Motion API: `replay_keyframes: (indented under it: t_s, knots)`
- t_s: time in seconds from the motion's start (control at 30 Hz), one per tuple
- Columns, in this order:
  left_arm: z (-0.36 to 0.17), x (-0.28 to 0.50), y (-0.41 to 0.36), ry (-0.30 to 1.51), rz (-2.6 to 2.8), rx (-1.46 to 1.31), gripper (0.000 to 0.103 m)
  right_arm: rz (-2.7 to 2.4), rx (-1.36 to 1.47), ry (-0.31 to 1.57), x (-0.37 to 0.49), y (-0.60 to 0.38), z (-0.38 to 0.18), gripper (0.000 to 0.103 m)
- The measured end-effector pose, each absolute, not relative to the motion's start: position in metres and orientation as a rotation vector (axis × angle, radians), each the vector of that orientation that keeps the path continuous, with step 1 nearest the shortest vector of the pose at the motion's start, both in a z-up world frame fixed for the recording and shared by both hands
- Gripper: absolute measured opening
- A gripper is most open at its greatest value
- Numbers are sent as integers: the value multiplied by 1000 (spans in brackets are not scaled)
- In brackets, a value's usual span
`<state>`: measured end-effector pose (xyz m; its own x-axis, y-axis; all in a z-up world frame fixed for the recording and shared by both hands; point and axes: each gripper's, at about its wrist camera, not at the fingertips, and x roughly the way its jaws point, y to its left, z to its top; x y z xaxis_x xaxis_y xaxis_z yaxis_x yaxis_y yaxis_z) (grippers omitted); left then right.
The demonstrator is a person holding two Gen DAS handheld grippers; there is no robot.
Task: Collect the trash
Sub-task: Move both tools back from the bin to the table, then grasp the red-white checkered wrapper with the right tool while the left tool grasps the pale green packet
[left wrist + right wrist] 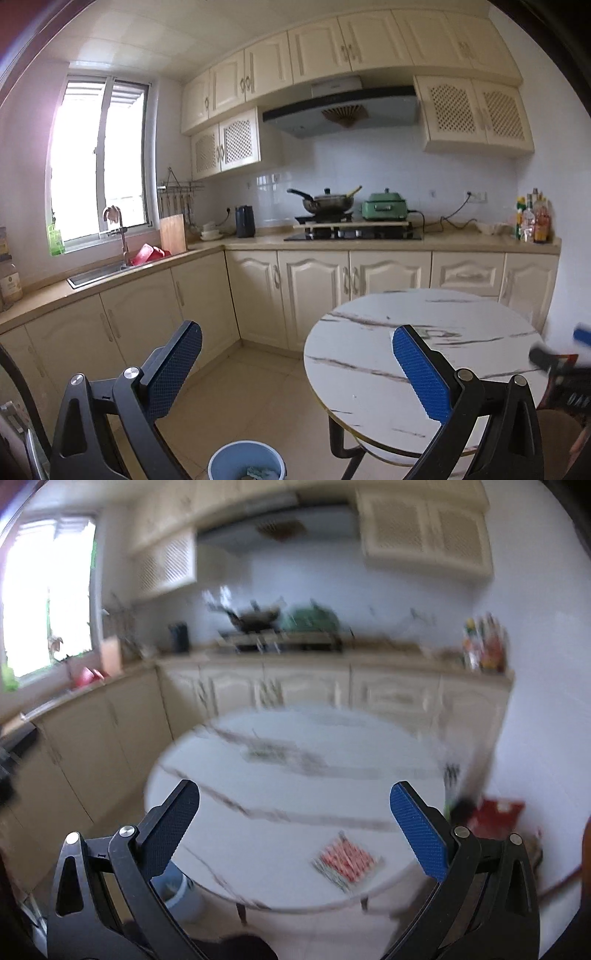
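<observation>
A red-and-white striped wrapper (346, 860) lies flat near the front edge of the round marble table (280, 797). My right gripper (295, 830) is open and empty, held above the table's near side with the wrapper just right of its centre; this view is blurred. My left gripper (295, 373) is open and empty, held over the floor left of the table (369, 354). A light blue trash bin (246, 460) stands on the floor below it with something crumpled inside; it also shows in the right wrist view (177, 890). The right gripper appears blurred at the left view's right edge (561, 365).
Cream kitchen cabinets (314, 280) run along the back and left walls. A stove with a wok (328, 203) and a green pot (384, 206), a kettle (245, 220), a sink (99, 273) and bottles (533, 219) are on the counter. A red package (496, 812) lies right of the table.
</observation>
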<state>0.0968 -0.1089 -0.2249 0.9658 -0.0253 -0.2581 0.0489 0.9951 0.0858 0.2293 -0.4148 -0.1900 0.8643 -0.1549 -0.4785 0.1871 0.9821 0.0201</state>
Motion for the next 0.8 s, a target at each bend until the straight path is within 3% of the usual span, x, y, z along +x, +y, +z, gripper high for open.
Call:
replay_keyframes:
  t_s: [0.17,0.37,0.8]
  knots:
    - [-208,130,-118,310,-62,99,102,-206,115,661,246,-445,-255,103]
    - [-200,168,-125,362,-69,126,102,-167,123,721,263,-467,-296,103]
    - [-181,247,-128,462,-90,145,102,-179,32,688,280,-477,-320,103]
